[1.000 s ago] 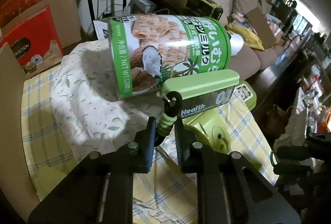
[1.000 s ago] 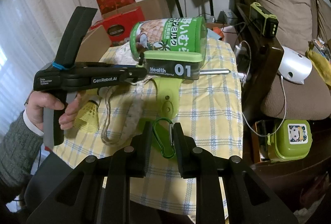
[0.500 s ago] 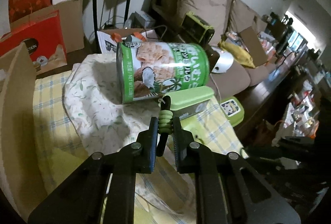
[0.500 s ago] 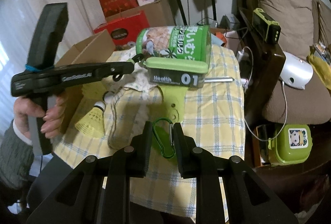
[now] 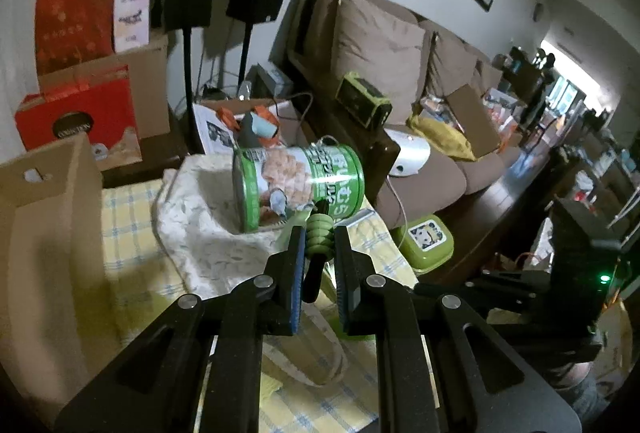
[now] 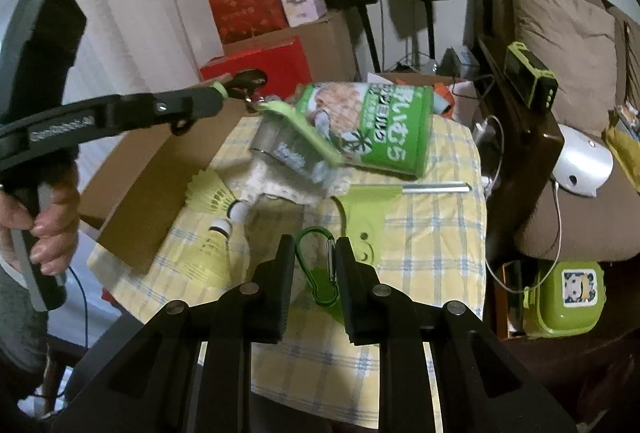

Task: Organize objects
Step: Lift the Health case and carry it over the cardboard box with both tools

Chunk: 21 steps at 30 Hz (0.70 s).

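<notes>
I am pinching the ribbed green strap in my left gripper, angled downward; the green-lidded clear box is dangling tilted from it above the worktop. My right gripper is clamping the glossy green carabiner. The cylindrical green tin is lying sideways beyond.

The clear lidded box hanging from the left gripper is motion-blurred, its label unreadable; in the left wrist view it is almost wholly hidden behind the fingers; the cardboard box is cropped at the frame's left edge.
</notes>
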Each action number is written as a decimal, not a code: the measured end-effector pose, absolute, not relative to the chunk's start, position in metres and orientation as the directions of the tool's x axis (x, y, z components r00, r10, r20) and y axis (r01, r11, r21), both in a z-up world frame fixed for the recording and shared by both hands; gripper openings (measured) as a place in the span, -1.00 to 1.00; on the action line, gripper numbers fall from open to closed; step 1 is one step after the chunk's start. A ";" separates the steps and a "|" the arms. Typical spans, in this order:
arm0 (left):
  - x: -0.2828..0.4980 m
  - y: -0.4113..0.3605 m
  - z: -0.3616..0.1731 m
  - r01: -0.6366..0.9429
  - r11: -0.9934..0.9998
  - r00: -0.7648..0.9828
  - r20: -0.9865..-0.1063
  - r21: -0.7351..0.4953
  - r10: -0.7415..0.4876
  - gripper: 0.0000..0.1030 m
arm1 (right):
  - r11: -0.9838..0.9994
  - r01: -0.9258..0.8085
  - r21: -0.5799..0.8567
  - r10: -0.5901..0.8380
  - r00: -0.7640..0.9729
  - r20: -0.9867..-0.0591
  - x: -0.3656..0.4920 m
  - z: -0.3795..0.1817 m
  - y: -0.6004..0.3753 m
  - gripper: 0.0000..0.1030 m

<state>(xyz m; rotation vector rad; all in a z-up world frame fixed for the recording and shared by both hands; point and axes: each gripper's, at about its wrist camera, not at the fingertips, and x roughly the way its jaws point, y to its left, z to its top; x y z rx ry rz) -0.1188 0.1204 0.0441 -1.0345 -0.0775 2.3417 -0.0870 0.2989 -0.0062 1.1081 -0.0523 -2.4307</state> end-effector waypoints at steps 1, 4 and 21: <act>-0.117 0.116 0.049 -0.476 -0.836 -0.543 -0.657 -0.272 0.523 -0.76 | -0.889 0.401 0.221 -0.430 -0.566 -0.704 -0.087 -0.004 0.297 -0.61; -0.109 0.101 0.062 -0.466 -0.842 -0.564 -0.643 -0.271 0.519 -0.76 | -0.879 0.420 0.223 -0.446 -0.562 -0.697 -0.088 0.003 0.289 -0.61; -0.090 -0.024 0.112 -0.285 -0.913 -0.713 -0.573 -0.291 0.405 -0.76 | -0.758 0.569 0.320 -0.609 -0.442 -0.658 -0.100 0.041 0.206 -0.61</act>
